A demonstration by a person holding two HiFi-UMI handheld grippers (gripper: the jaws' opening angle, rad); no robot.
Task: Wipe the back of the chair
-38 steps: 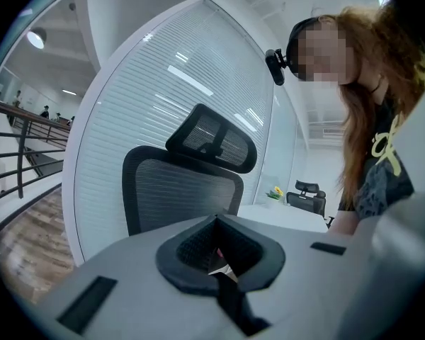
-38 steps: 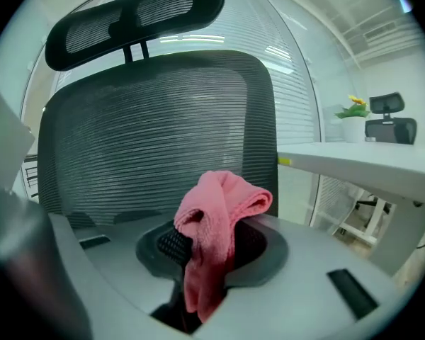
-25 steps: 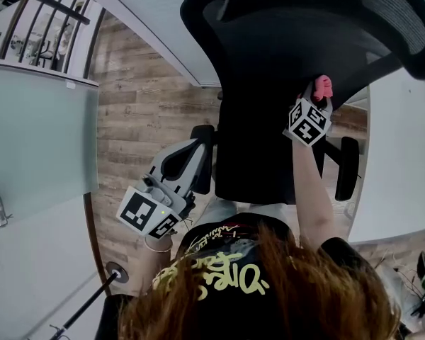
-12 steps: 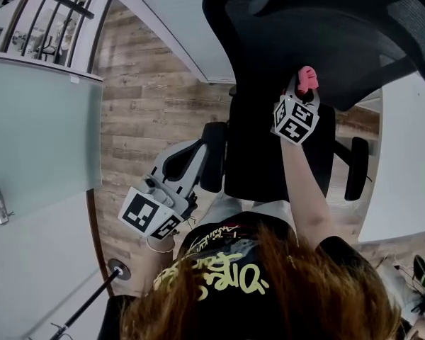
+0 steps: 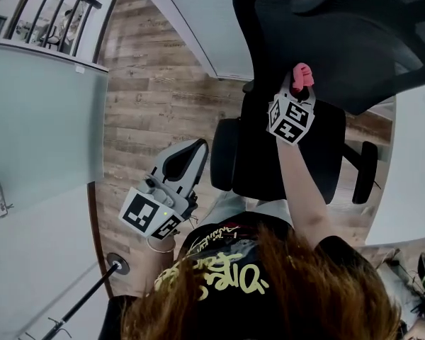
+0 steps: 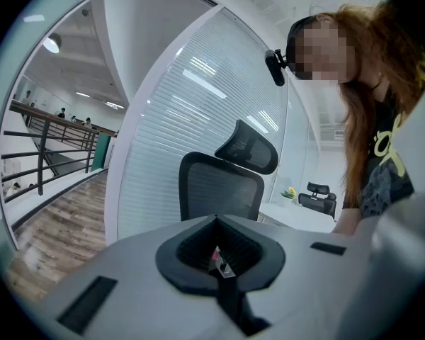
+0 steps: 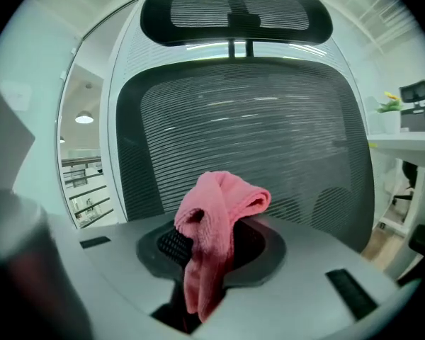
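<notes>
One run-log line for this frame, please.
right gripper: shut on pink cloth | cloth facing mesh backrest, contact unclear | left gripper: shut, empty, held low off chair

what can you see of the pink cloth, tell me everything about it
The pink cloth is a soft, fuzzy, towel-like rag, folded and bunched into a hump. The right tool is shut on its middle, so a rounded fold sticks out past the tool and a tail trails back into its slot. It is held close to the black mesh chair back, below the headrest. Whether it touches the mesh cannot be told.
</notes>
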